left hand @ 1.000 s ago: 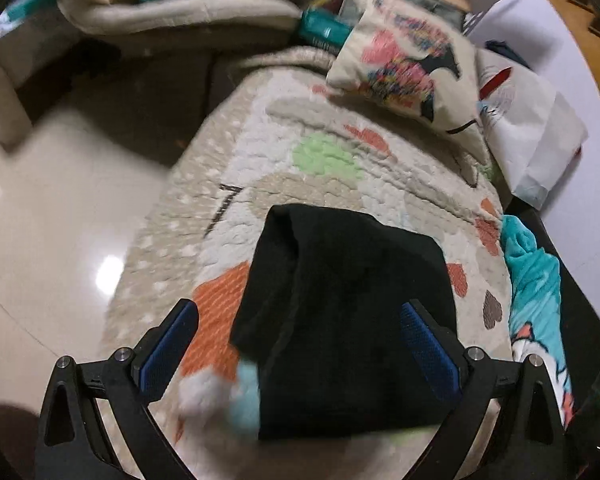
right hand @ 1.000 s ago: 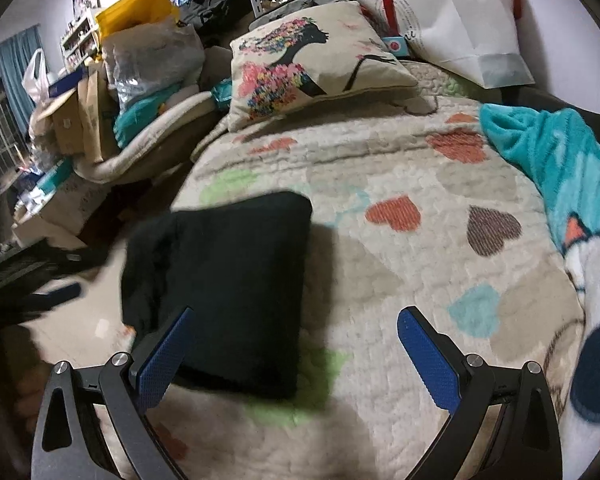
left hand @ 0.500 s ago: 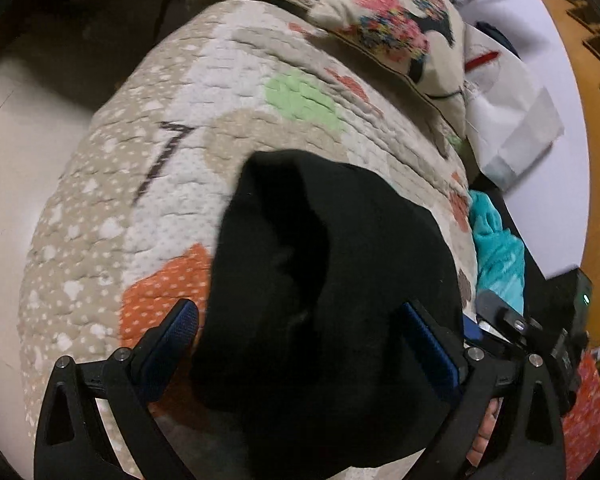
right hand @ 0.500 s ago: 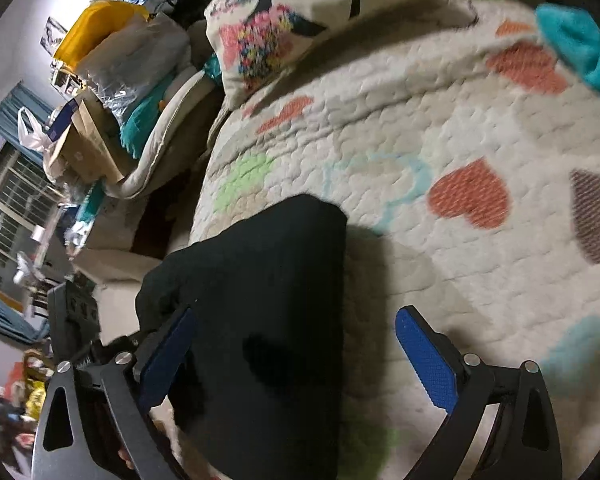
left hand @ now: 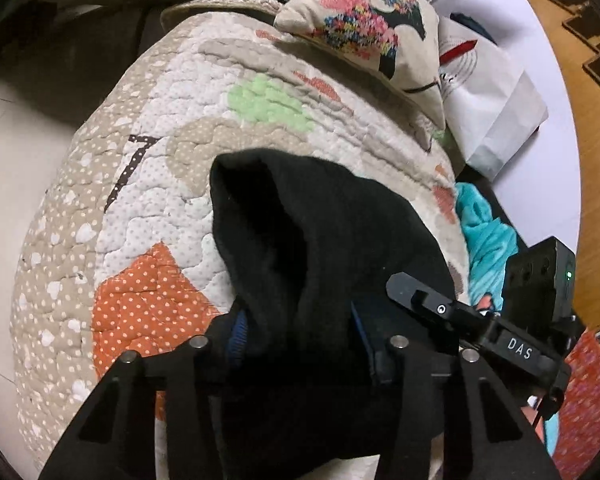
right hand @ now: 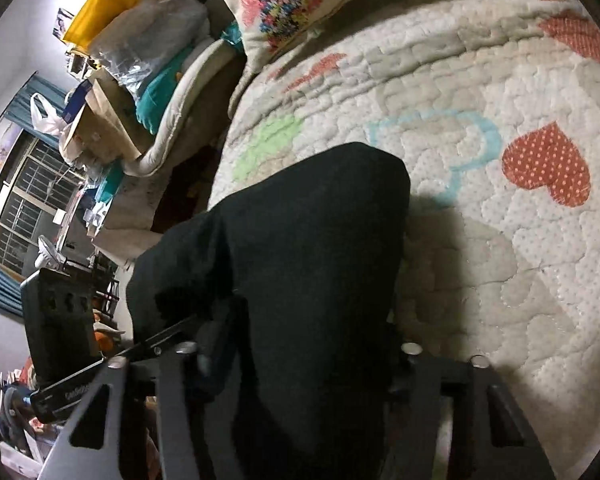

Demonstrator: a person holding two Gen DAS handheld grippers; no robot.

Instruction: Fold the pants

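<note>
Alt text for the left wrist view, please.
The left tongs are closing on the near edge of folded black pants lying on a heart-patterned quilt. The right tongs reach in from the right; a floral pillow sits behind.

Dim indoor light, heavy fisheye warp, dark vignetted corners.

The pants [left hand: 332, 240] are plain black. The quilt [left hand: 172, 200] is cream and beige, patterned with white dots and small hearts; orange dotted patches, a pale green patch and a dark dotted "7" are seen on it, and in the right view a red dotted heart [right hand: 548, 164] and a light blue outline. The cushion [left hand: 364, 16] is cream, printed with pink, blue and yellow flowers and a black shape. A teal blanket [left hand: 484, 240] is seen beside the quilt. Blue pads [left hand: 240, 332] are fitted to black fingers.
</note>
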